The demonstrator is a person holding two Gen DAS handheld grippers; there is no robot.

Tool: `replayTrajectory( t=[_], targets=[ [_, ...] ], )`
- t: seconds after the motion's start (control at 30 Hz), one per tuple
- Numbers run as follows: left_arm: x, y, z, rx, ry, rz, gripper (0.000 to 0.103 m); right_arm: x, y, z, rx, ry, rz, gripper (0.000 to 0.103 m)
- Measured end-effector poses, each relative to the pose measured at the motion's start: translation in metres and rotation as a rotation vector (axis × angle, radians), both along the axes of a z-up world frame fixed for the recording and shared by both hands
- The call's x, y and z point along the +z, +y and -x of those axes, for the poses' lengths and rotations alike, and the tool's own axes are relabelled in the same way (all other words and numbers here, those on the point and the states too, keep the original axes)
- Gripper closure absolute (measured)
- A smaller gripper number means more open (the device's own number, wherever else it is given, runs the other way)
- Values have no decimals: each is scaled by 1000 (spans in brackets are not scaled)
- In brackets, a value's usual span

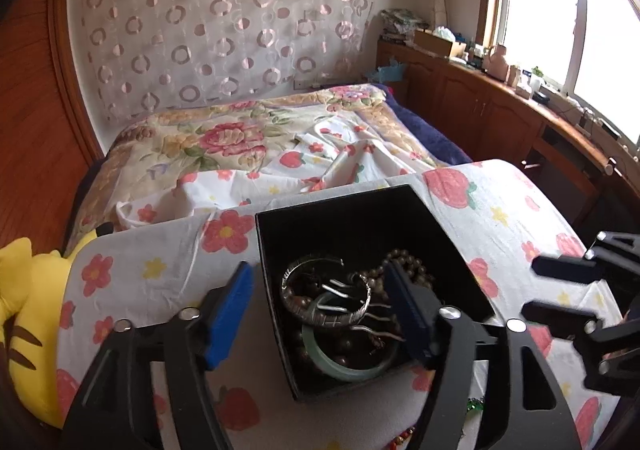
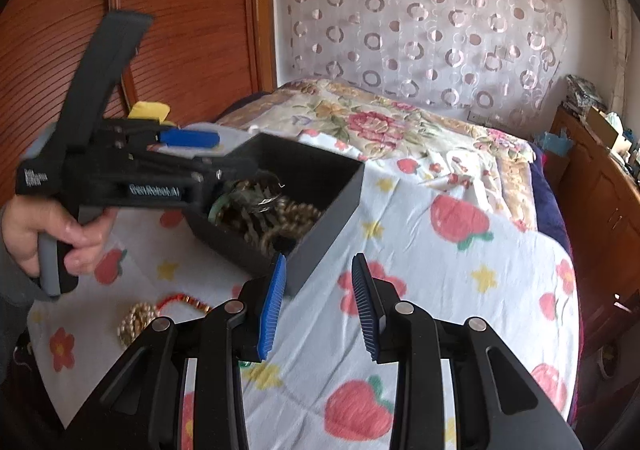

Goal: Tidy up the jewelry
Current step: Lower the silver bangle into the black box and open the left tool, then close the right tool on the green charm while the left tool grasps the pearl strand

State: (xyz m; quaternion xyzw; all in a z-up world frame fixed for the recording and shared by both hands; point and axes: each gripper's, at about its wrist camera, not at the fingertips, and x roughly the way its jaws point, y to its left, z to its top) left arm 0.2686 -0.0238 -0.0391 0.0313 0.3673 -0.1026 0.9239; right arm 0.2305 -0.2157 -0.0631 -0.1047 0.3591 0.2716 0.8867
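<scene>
red beads (image 1: 402,439) cut off below, left gripper (image 2: 208,154) motion-blurred

a home bedroom: floral bed (image 1: 240,138), curtain (image 1: 224,22), wooden cabinets (image 1: 472,106).

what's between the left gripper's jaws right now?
Left wrist view: the open left gripper straddles the black square box's near-left wall, jewelry inside, including a silver cuff bangle.

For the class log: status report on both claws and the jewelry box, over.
Left claw open, straddling the black box wall. Right claw open, empty, beside box. Bangles, beads inside; gold chain outside on cloth.
</scene>
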Motion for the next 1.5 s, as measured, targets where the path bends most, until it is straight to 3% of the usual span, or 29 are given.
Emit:
replayTrajectory(
  t=[0.27,0.47,0.87,0.9,0.97,1.1,1.37,1.5],
  targets=[
    [8,9,51,-21,-57,24,26,-20,12,29,91,53,12,66],
    [0,18,88,-31,-65,40,26,-39,26,48,150,95,70,66],
    [-21,38,141,-16,-34,43,26,-52,35,35,147,134,121,66],
    [-23,40,144,-16,-28,46,26,-53,37,36,149,135,119,68],
    [-25,43,147,-14,-21,53,26,-53,36,38,155,138,113,87],
    [-32,44,154,-18,-3,63,26,-51,33,43,162,139,113,89],
    [-47,39,160,-51,38,69,26,-38,9,76,92,51,79,90],
    [-51,34,158,-72,58,74,41,-31,-7,89,63,38,35,90]
  ],
)
